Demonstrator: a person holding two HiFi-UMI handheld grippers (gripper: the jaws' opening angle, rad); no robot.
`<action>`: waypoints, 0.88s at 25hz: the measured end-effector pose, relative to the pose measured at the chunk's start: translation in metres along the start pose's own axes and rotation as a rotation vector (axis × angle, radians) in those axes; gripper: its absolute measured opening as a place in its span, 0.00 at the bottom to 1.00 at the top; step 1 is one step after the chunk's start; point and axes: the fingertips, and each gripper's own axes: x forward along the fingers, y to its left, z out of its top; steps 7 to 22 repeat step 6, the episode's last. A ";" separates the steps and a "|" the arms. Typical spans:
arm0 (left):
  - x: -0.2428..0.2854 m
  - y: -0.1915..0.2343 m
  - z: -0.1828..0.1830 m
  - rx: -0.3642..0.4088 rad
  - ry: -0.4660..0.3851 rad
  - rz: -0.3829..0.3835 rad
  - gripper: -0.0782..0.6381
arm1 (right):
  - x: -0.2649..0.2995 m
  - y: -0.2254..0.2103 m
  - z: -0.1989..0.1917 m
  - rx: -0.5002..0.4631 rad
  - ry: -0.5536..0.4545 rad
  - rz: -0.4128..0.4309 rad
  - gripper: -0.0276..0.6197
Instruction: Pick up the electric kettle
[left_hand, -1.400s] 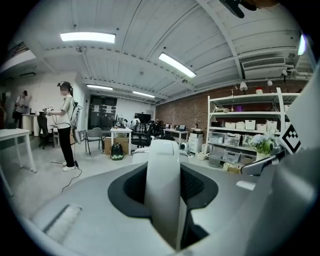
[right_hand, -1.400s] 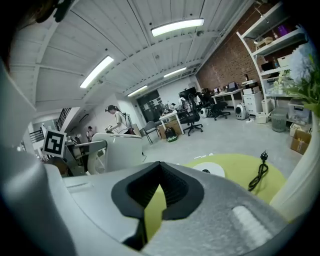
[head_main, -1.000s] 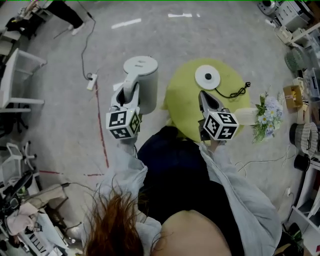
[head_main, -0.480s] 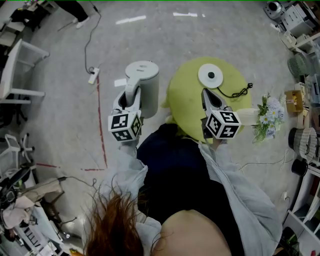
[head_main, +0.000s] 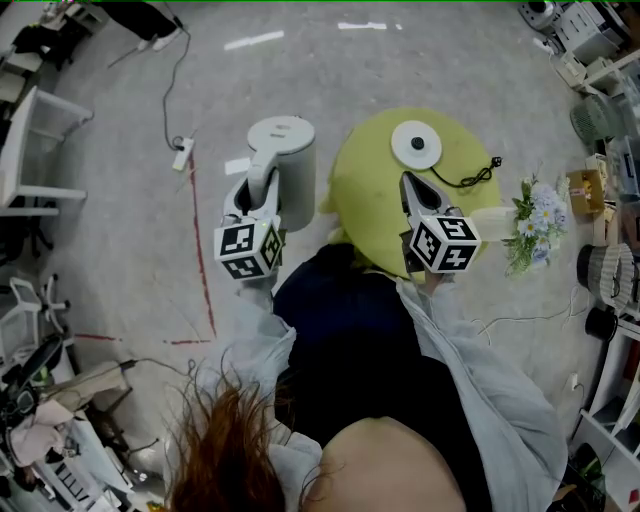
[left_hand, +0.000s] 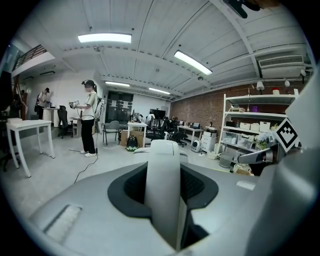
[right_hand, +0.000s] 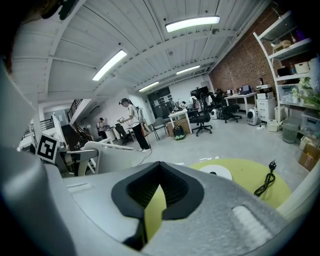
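Note:
The white electric kettle (head_main: 292, 158) hangs in the air left of the round green table (head_main: 365, 205), off its white round base (head_main: 416, 148). My left gripper (head_main: 258, 196) is shut on the kettle's handle (left_hand: 163, 190), which fills the gap between the jaws in the left gripper view. My right gripper (head_main: 411, 192) hovers over the table just in front of the base, jaws drawn together to a thin slit (right_hand: 152, 202) with nothing in it; only green tabletop shows through. The base (right_hand: 216, 172) and the kettle (right_hand: 107, 157) also show in the right gripper view.
A black cord with plug (head_main: 470, 180) trails from the base across the table. A bunch of flowers (head_main: 535, 225) stands at the table's right edge, with shelves (head_main: 612, 270) beyond. A power strip (head_main: 183, 158), red floor tape (head_main: 203, 260) and a white table (head_main: 30, 150) lie left.

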 end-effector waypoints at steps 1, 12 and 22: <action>0.001 -0.001 0.000 -0.001 0.001 -0.003 0.33 | 0.000 -0.001 0.000 0.001 0.001 -0.001 0.05; 0.008 -0.008 -0.003 0.006 0.003 -0.015 0.33 | 0.001 -0.009 -0.004 0.002 0.006 -0.003 0.05; 0.008 -0.008 -0.003 0.006 0.003 -0.015 0.33 | 0.001 -0.009 -0.004 0.002 0.006 -0.003 0.05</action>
